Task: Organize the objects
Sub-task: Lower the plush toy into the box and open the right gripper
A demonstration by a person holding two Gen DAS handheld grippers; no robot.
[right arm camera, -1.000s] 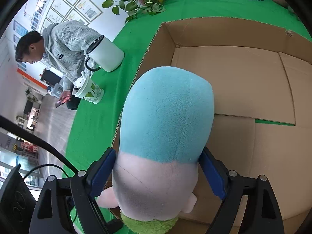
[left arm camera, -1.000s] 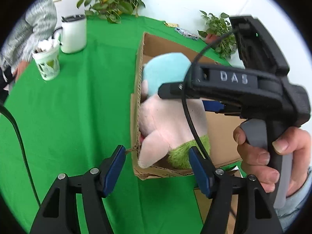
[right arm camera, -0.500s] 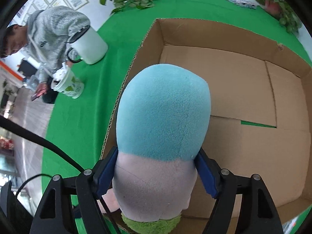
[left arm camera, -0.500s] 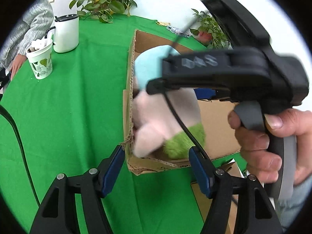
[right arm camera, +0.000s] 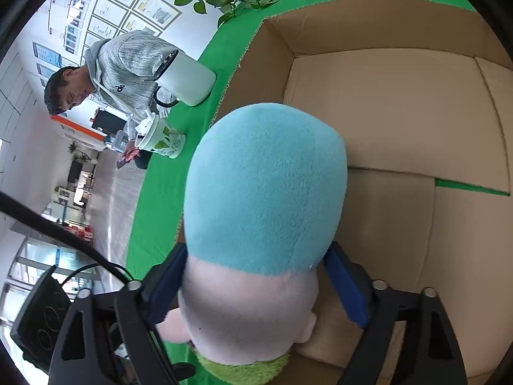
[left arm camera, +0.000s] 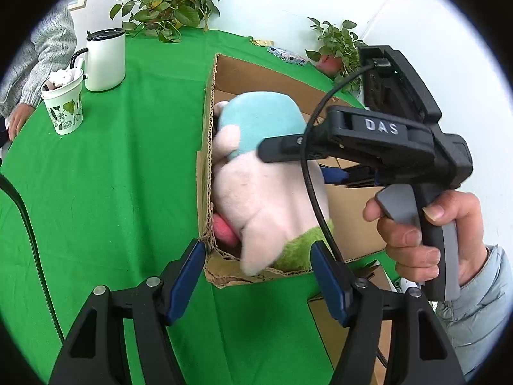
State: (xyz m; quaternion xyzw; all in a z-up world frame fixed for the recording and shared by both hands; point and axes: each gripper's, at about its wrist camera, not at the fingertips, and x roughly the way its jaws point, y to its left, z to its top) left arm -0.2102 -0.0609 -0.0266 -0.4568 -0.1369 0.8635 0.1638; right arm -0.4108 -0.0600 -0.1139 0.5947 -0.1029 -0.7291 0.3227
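Right fingers [right arm camera: 348, 284] opening around plush toy [right arm camera: 266, 192]; left fingers [left arm camera: 187, 271] apart, empty.

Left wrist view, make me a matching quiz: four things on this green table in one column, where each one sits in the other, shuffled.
Things:
1. blue and pink plush toy
2. leaf-print paper cup
3. white lidded mug
4. brown cardboard box

Places:
A. just behind the paper cup
B. nearest the grey sleeve
C. inside the box, against its left wall
D. directly ahead of the left gripper

Pairs: 1-C, 2-B, 3-A, 4-D
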